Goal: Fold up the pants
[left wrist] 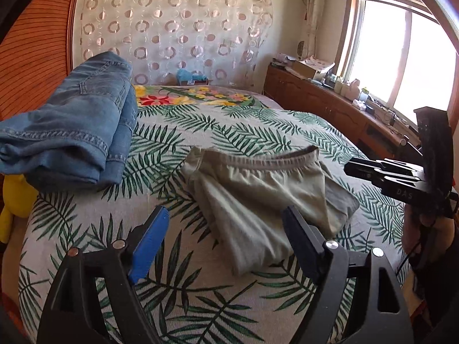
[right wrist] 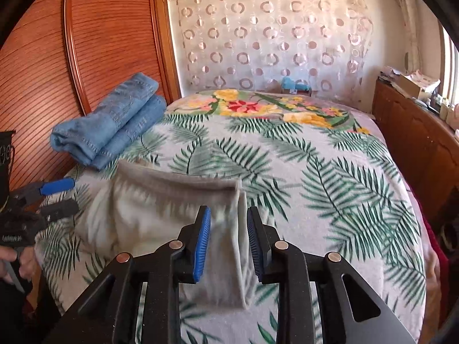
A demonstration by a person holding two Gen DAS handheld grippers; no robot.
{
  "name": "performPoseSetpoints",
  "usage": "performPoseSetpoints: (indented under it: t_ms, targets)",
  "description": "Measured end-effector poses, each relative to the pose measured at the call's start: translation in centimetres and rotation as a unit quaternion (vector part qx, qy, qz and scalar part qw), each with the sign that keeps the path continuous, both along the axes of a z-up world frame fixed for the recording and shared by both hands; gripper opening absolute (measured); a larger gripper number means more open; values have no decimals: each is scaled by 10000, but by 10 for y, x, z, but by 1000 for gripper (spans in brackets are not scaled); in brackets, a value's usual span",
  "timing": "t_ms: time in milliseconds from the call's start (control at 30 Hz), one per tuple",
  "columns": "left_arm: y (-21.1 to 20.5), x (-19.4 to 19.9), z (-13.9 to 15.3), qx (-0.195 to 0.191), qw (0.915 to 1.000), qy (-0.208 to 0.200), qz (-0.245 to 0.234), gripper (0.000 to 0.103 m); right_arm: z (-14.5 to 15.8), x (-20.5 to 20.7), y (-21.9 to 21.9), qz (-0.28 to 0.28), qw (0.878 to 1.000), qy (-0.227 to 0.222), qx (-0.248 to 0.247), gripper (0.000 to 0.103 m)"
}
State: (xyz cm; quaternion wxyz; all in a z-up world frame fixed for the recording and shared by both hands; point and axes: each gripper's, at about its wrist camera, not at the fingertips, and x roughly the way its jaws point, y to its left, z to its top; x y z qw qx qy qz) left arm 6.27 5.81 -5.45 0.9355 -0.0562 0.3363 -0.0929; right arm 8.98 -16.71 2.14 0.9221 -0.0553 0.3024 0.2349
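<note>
Grey-green pants (left wrist: 258, 197) lie folded on the leaf-print bedspread, waistband away from me; they also show in the right wrist view (right wrist: 160, 215). My left gripper (left wrist: 226, 215) is open, above the near left part of the pants, holding nothing. My right gripper (right wrist: 228, 215) is open with a narrower gap, above the right edge of the pants, holding nothing. The right gripper shows at the right of the left wrist view (left wrist: 370, 169); the left gripper shows at the left of the right wrist view (right wrist: 61, 195).
Folded blue jeans (left wrist: 77, 126) lie on the bed's left side by the wooden headboard (right wrist: 86, 43). A yellow object (left wrist: 14, 197) sits at the left edge. A cluttered wooden cabinet (left wrist: 330, 103) runs under the window on the right. The bedspread (right wrist: 315, 172) stretches far and right.
</note>
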Motion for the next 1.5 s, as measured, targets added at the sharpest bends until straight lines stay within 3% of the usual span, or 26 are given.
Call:
performPoseSetpoints:
  t_ms: [133,200,367,633,1133,1167,1200,1233,1333,1500]
  targets:
    - [0,-8,-9,-86,9999,112,-67,82,-11,-13,-11,98,9995,285,-86,27]
    - [-2,-12,-13,-116,9997,154,-161,74,-18,-17,-14,126,9990,399,-145,27]
    - [-11,-14,-20,-54,9988,315,-366,43,-28,-14,-19,143,9977,648,-163,27]
    - [-15,-10,-30,23,9979,531,-367,42,-28,-12,-13,158,9968,753,-199,27]
    - [-19,-7,-34,179,9976,574,-330,42,-28,-13,-13,244,9959,852,-204,27]
    - [-20,-6,-34,194,9976,569,-350,42,-28,-13,-14,244,9960,842,-187,26]
    - [-20,-6,-34,216,9975,565,-368,42,-28,-13,-14,244,9961,828,-179,16]
    - [-21,-6,-34,237,9974,559,-389,40,-28,-14,-15,220,9964,793,-197,13]
    - [-21,-6,-34,239,9973,537,-430,38,-26,-13,-22,178,9962,853,-4,7]
    - [-19,-8,-35,253,9975,509,-423,38,-13,-21,-32,-113,9990,423,-3,4]
